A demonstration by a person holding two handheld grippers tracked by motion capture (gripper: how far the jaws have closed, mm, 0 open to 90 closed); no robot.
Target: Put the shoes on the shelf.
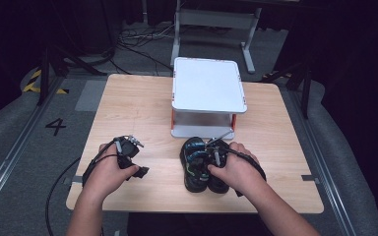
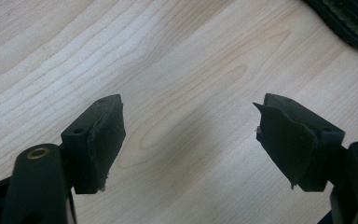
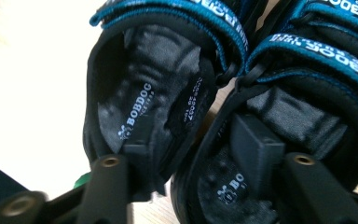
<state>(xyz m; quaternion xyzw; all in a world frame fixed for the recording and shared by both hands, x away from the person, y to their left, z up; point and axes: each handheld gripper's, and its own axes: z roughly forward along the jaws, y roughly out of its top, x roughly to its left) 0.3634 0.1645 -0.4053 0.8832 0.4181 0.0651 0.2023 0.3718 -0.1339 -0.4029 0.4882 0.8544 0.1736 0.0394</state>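
Now | right hand-held gripper (image 3: 200, 158): half open, a jaw in each sandal (image 1: 195, 164), seemingly pinching heels | left hand-held gripper (image 2: 191, 140): wide open, empty

The high view looks forward and down over the wooden table (image 1: 142, 113). Both gripper views sit close above that table (image 2: 168, 70), near the sandals (image 3: 191, 93).

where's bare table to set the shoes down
Bare wood lies left of the rack, from the table's far left corner to the left claw, and in a narrower strip right of the rack. It is crowded in front of the rack, where the shoes and right claw sit.
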